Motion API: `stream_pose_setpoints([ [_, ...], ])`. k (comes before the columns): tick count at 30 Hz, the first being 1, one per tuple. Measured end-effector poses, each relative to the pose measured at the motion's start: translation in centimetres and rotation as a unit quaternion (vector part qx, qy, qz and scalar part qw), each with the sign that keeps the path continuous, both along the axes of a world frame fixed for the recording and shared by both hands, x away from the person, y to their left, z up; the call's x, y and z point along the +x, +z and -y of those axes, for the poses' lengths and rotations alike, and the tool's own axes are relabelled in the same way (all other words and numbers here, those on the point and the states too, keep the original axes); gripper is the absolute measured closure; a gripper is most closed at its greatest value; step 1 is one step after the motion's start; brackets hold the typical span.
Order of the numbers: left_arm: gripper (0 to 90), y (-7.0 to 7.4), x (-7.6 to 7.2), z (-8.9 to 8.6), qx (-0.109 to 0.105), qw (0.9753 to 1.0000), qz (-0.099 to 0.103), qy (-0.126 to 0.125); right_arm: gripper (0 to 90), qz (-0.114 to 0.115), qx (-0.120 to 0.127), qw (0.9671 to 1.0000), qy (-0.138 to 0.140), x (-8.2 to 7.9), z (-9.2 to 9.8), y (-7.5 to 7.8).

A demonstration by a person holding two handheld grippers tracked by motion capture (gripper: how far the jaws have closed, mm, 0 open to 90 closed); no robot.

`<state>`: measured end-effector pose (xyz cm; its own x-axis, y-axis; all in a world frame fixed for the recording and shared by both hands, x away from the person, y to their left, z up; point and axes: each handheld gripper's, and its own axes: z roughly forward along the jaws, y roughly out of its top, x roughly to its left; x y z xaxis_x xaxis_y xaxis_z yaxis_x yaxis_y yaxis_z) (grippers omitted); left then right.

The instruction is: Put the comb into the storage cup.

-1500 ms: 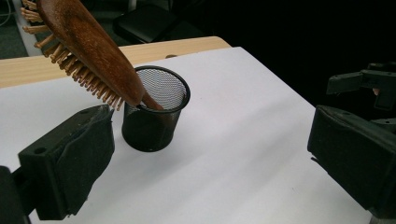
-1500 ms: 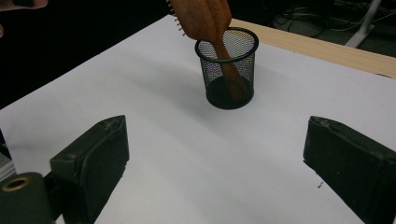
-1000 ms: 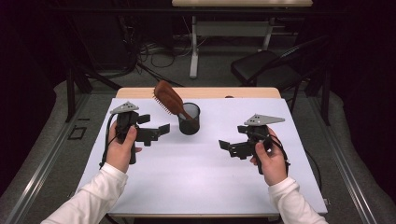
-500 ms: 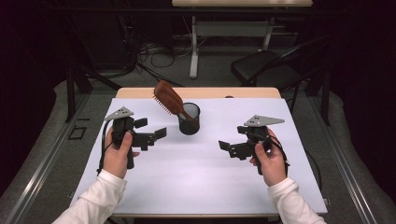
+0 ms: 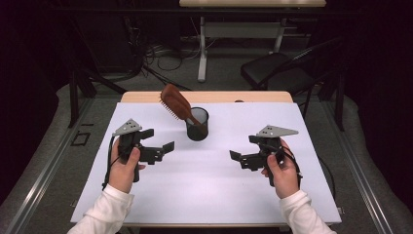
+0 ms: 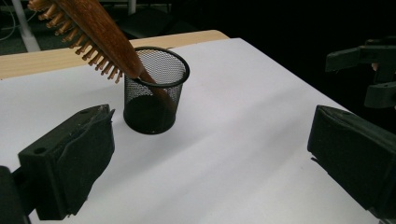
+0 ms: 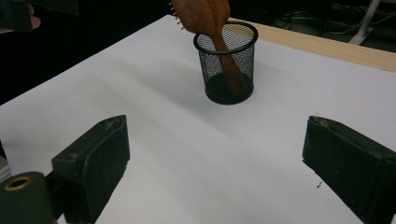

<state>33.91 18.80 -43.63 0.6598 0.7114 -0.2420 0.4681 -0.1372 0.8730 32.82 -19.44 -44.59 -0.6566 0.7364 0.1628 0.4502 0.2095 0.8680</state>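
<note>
- My left gripper [image 5: 157, 145] has slid down and leftward in the high view since a second ago, now sitting left of centre; my right gripper [image 5: 243, 153] has hardly shifted, right of centre.
- Both sets of jaws stand wide apart, holding nothing.
- The black mesh cup [image 5: 197, 124] sits upright at upper centre of the white table [image 5: 209, 195], between my grippers and beyond them. A wooden hairbrush [image 5: 176, 103] stands in it handle down, head leaning out toward the upper left.
- The left gripper view shows the brush's bristles [image 6: 88, 44] facing down; the right gripper view shows the handle through the mesh, reaching the cup's bottom.
</note>
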Motion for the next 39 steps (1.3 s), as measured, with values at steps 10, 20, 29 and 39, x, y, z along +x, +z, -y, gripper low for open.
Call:
stream_pose_setpoints([
  [10,0.8,-0.9,-0.6,0.3,0.019,0.9998,0.012,-0.002,7.3,0.005,0.003,1.0,-0.007,-0.6,0.6,-0.6],
  [20,0.8,-2.5,-1.1,-0.6,0.004,0.9999,0.006,0.011,7.3,0.008,0.001,0.9998,-0.021,-1.1,1.3,-1.7],
  [29,0.8,-4.2,-1.5,-1.6,-0.003,0.9995,-0.002,0.032,7.3,0.004,0.005,0.9994,-0.033,-1.4,2.1,-2.6],
  [39,0.8,-5.5,-1.6,-2.3,0.002,0.9988,-0.004,0.049,7.2,0.001,-0.003,0.9989,-0.047,-1.8,2.7,-3.4],
])
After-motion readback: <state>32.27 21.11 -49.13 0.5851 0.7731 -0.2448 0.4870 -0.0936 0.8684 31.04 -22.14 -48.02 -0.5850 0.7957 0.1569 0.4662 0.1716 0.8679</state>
